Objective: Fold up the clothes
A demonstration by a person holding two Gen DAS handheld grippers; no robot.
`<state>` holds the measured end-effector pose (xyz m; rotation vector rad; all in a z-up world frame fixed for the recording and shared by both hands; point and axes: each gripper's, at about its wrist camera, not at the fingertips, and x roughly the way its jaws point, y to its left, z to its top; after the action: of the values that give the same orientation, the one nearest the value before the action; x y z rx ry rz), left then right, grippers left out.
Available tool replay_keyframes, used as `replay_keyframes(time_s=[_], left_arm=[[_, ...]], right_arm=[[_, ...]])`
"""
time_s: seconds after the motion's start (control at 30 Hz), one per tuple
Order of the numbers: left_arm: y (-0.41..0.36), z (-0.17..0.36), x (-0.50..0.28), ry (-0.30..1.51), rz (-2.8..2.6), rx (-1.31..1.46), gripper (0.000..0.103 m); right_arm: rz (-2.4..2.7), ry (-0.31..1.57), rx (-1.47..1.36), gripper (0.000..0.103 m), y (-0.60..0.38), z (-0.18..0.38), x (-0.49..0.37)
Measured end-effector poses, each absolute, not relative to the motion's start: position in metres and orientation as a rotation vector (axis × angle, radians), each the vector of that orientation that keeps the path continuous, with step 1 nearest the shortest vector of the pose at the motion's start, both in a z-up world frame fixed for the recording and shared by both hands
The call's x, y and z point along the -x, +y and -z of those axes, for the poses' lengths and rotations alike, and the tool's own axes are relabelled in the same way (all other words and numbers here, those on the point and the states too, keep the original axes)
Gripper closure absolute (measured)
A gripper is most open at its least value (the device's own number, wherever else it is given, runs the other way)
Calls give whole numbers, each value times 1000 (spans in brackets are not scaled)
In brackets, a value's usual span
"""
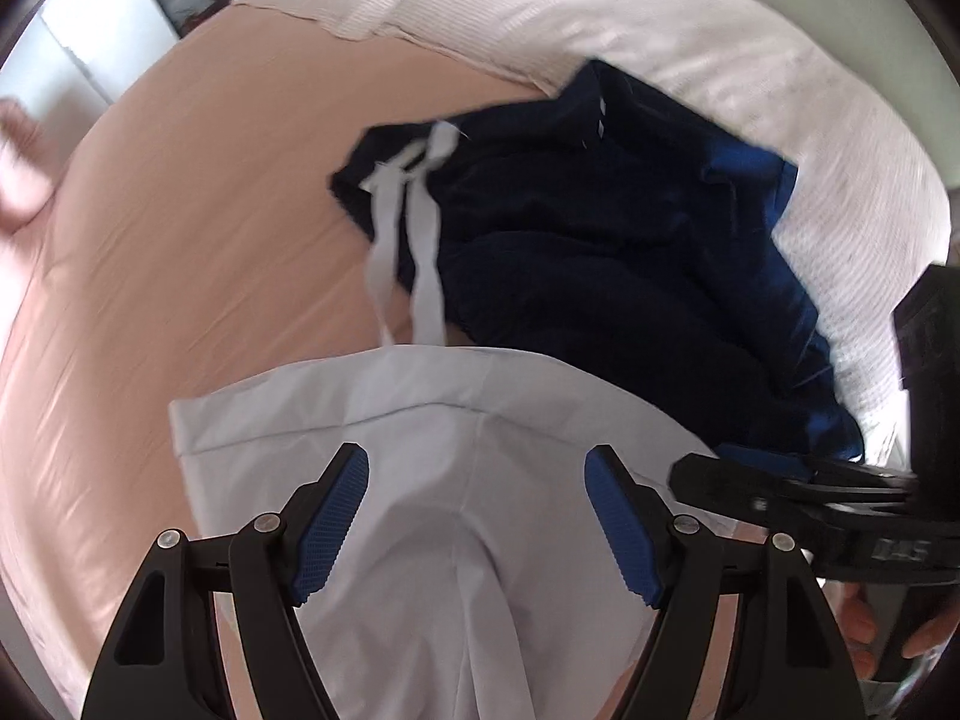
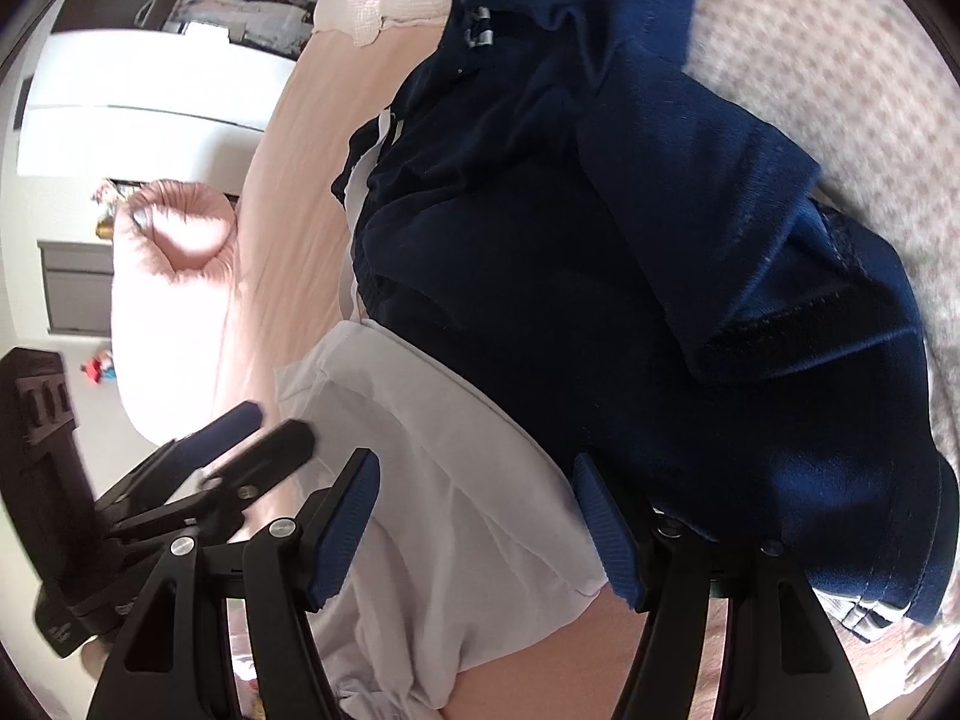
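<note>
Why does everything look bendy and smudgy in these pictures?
Left wrist view: the fisheye lens curves the peach bed sheet, and the dark blue clothes are smeared with blur. Right wrist view: the same round bending, the left gripper is blurred, and the window side is glaring white.

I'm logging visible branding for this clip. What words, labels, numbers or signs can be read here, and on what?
No text reads with certainty.
Right gripper: raised markings on its black body, seen from the left wrist, inverted and blurred; unreadable.
Navy garment: small grey tab, no legible print.
White garment: no text visible.
</note>
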<state>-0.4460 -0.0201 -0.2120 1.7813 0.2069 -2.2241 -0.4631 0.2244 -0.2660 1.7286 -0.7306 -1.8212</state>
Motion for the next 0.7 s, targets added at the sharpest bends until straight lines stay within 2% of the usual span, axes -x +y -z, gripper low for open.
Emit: replay_keyframes(time_s=[0.07,0.1,0.17,0.3,0.5,0.7], left_arm=[[-20,225,450,210,2209,-1815,34],[-20,230,451,218,2205,-1826,47],[-20,240,453,224,2193,-1833,63],[-23,245,450,221,2188,-1797,88],[-37,232,440,289,2197,-1723,97],[-55,208,425,312,2184,-1653,98]], right_arm=[[1819,-740,-1730,36,225,266,462],[1819,-741,-1731,36,226,267,462],[1820,-740,-1734,36,225,267,461],[1823,-742,-1739,36,222,267,461],[1807,-802,-1736,36,226,267,458],[1771,-873,-1747,36,232,272,455]])
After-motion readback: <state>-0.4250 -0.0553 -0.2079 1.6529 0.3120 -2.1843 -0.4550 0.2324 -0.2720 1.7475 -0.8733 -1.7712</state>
